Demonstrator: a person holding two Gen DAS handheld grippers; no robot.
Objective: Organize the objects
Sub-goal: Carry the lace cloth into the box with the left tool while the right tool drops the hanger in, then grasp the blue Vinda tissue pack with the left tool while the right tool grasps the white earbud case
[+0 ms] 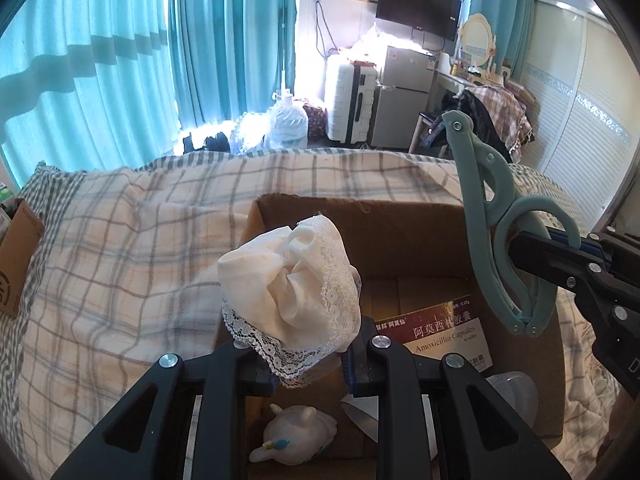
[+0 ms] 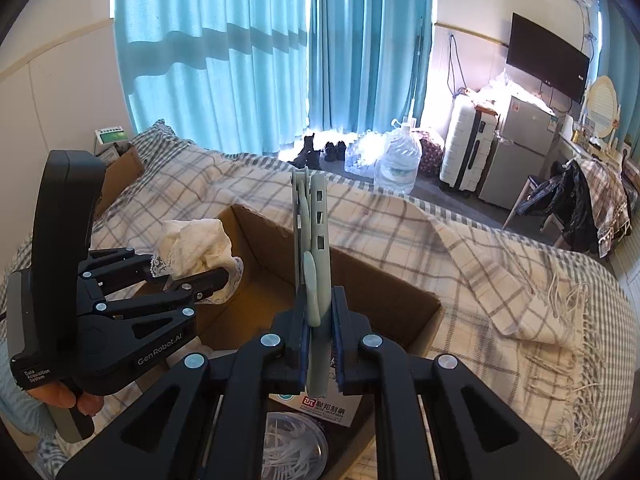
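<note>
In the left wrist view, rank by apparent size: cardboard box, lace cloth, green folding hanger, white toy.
1. cardboard box
2. lace cloth, though nearness to the camera enlarges it
3. green folding hanger, similar to the cloth, so unsure
4. white toy

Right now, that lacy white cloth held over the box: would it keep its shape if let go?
Probably not. The lace-trimmed cloth bunches in soft folds above the left hand-held gripper, so it looks floppy. It seems thin and light, and would likely drop limply into the cardboard box. The open lace edge might snag on the fingers.
</note>
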